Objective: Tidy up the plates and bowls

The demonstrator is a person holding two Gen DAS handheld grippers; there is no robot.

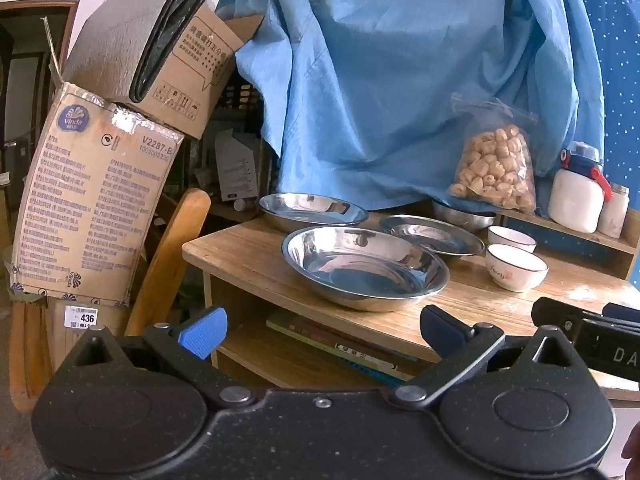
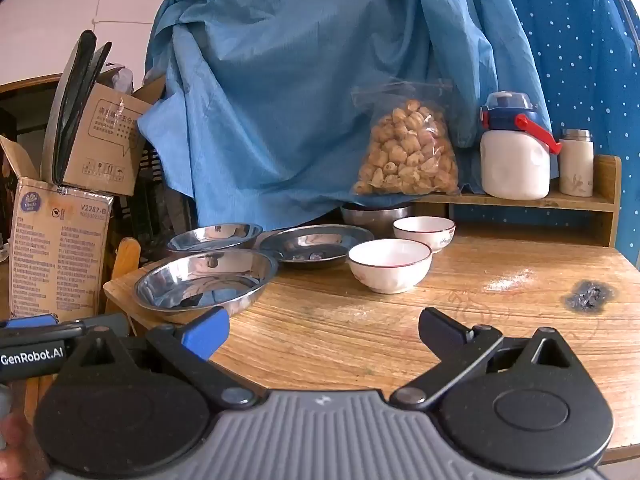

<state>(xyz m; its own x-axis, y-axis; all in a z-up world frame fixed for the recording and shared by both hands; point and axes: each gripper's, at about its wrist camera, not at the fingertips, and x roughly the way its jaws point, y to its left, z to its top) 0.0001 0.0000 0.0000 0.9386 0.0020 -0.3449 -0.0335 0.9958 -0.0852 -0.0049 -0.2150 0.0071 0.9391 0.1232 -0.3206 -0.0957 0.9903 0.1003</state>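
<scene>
While left gripper point(image 1: 322, 330) hangs before counter point(image 1: 240, 256) edge, jaws spread wide, nothing between: three shiny steel plates point(image 1: 366, 268) clustered at counter's left end; two white bowls point(image 1: 516, 268) with dark rim line just right of them; steel bowl point(image 1: 464, 214) behind, partly under blue cloth point(image 1: 380, 80); right view: right gripper point(image 2: 324, 330) over bare wood, jaws spread, empty; same three plates left, two white bowls centre, near one in front of far one.

left wrist: table's point(image 1: 256, 248) left corner | right wrist: centre | shared: plates point(image 2: 206, 282)
</scene>
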